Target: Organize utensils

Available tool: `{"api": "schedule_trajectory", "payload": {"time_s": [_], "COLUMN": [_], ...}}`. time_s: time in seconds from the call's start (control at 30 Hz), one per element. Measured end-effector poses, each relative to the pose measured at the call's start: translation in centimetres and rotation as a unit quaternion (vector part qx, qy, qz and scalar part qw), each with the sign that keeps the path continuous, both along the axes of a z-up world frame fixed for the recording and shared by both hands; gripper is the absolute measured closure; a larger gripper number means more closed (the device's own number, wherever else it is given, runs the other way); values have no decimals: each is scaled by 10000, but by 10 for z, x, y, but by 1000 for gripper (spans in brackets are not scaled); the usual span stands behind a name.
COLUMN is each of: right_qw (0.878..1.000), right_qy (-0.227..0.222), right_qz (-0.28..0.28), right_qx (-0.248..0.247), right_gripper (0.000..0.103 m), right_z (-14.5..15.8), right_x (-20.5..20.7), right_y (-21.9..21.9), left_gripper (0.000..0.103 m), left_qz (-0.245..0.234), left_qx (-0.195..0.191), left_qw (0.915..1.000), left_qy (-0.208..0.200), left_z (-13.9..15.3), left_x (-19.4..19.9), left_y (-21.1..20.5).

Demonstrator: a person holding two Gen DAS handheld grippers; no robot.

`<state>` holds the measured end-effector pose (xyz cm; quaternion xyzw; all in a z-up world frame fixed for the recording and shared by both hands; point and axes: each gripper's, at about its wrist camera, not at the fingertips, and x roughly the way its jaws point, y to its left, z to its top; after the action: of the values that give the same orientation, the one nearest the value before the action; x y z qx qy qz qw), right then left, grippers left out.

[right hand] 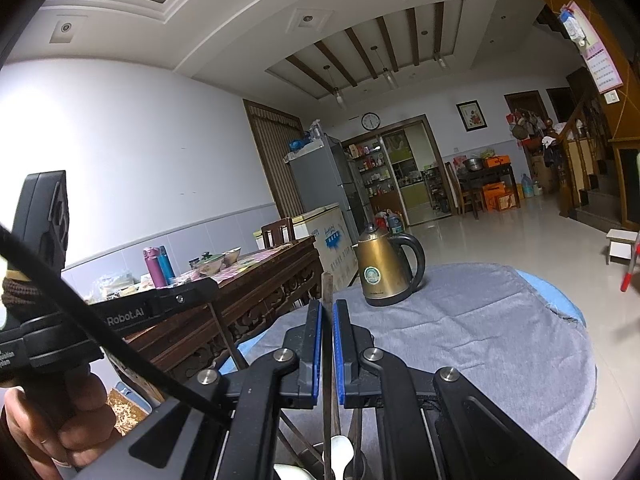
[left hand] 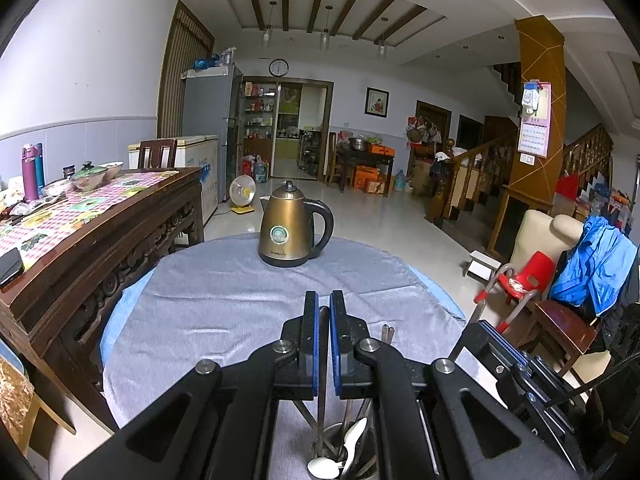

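A metal utensil holder stands at the near edge of the round table, under both grippers; it holds white spoons and several wooden chopsticks. My left gripper is shut on an upright chopstick whose lower end is in the holder. My right gripper is shut on another upright wooden chopstick that rises above its fingertips; a white spoon shows below it. The right gripper's body also shows in the left wrist view.
A bronze electric kettle stands at the far side of the table on the grey cloth. A carved wooden sideboard with bowls and bottles is at the left. A red child's chair and an armchair are at the right.
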<state>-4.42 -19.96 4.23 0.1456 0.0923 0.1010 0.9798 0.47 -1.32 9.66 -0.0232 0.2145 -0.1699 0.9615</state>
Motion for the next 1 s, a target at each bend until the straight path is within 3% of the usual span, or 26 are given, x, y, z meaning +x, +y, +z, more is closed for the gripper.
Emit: {"api": "schedule_trajectory", "payload": {"time_s": [1.0], "right_qw": [9997], "right_qy": [199], "right_qz": [105], "right_qx": [33], "right_gripper": [97], "right_z": [-7], "right_x": [0], "right_y": [3], "left_gripper": [98], "left_qz": [-23], "left_qx": [-96], "left_qw": [9994], "left_qy": [344], "left_z": [-8], "left_x": [-1], "left_y": [3]}}
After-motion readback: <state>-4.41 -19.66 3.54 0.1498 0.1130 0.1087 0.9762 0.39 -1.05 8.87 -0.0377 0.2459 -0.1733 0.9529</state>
